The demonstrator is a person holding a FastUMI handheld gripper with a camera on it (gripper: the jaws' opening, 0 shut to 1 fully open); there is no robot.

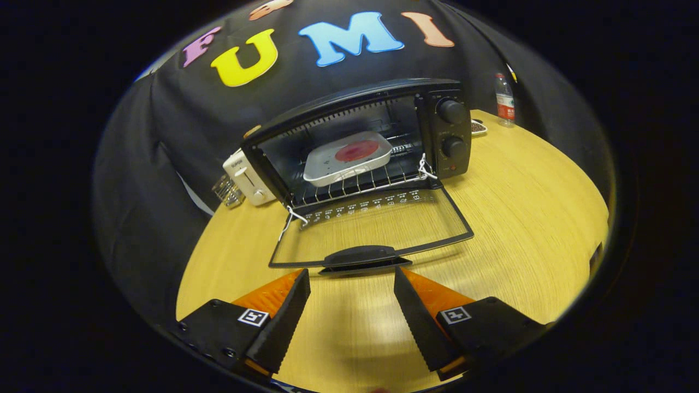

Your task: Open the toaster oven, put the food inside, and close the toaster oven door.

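Wooden table carries the toaster oven, its glass door folded down flat. Inside the oven, on the rack, sits the white tray with the food — so closing is what remains. Just before the door's handle, the tongs hang apart, holding nothing. Best to slip under the handle centrally and lift evenly.

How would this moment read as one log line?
claw: open, before door handle | oven door: down | tray: on rack | left: close door
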